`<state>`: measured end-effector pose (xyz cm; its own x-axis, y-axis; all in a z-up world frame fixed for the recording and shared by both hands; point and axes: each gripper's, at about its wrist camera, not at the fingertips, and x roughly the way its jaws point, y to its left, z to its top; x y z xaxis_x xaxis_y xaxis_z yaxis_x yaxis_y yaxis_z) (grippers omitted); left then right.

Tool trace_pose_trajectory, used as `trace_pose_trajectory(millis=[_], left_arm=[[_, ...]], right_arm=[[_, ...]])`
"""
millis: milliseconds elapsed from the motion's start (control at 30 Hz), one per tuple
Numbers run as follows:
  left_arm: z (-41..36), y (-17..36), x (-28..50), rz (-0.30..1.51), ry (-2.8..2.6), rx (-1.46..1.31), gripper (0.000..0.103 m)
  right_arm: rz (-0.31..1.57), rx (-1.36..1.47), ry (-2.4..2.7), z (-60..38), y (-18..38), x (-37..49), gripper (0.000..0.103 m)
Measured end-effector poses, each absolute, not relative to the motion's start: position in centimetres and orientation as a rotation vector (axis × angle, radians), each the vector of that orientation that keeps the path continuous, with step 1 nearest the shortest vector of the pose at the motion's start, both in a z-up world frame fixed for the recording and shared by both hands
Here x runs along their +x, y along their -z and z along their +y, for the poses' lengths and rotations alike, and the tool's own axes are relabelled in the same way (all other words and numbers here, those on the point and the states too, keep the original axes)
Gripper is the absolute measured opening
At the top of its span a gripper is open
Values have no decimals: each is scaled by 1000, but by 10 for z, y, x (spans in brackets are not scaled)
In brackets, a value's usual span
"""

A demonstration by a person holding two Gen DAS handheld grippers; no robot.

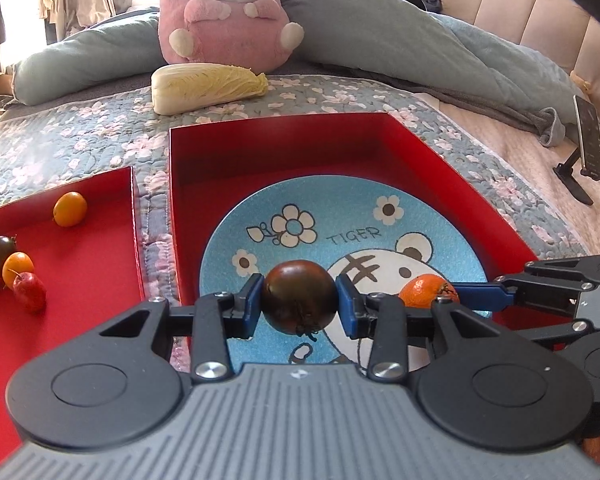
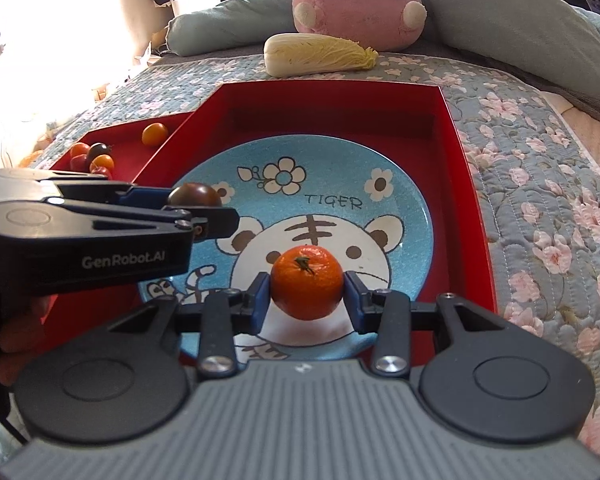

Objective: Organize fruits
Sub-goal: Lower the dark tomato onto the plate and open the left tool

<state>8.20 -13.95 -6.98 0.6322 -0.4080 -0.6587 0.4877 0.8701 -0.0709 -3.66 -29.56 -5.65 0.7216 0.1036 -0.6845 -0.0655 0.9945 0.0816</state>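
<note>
My left gripper (image 1: pixel 299 300) is shut on a dark brown tomato (image 1: pixel 299 297), held over the blue tiger plate (image 1: pixel 340 216). The plate lies inside a large red box (image 1: pixel 284 140). My right gripper (image 2: pixel 306 290) is shut on a small orange tangerine (image 2: pixel 307 282), its green stem facing up, above the same plate (image 2: pixel 396 208). In the left wrist view the tangerine (image 1: pixel 424 290) shows at the right, beside the right gripper's blue finger. In the right wrist view the left gripper (image 2: pixel 196 212) reaches in from the left with the dark tomato (image 2: pixel 194 195).
A shallow red lid (image 1: pixel 88 264) to the left holds several small tomatoes, orange, red and dark (image 1: pixel 70 209). A napa cabbage (image 1: pixel 208 86), a pink plush toy (image 1: pixel 228 16) and grey pillows lie behind on the floral quilt. A phone on a stand (image 1: pixel 588 148) sits far right.
</note>
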Motion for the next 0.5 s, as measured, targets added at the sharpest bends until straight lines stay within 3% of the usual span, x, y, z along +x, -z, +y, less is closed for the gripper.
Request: trace_pose_trajectory(millis=[500], left_arm=[[-140,68,78,712,540,120,45]], right_arm=[[781,44,-63,-295,63,-28,43]])
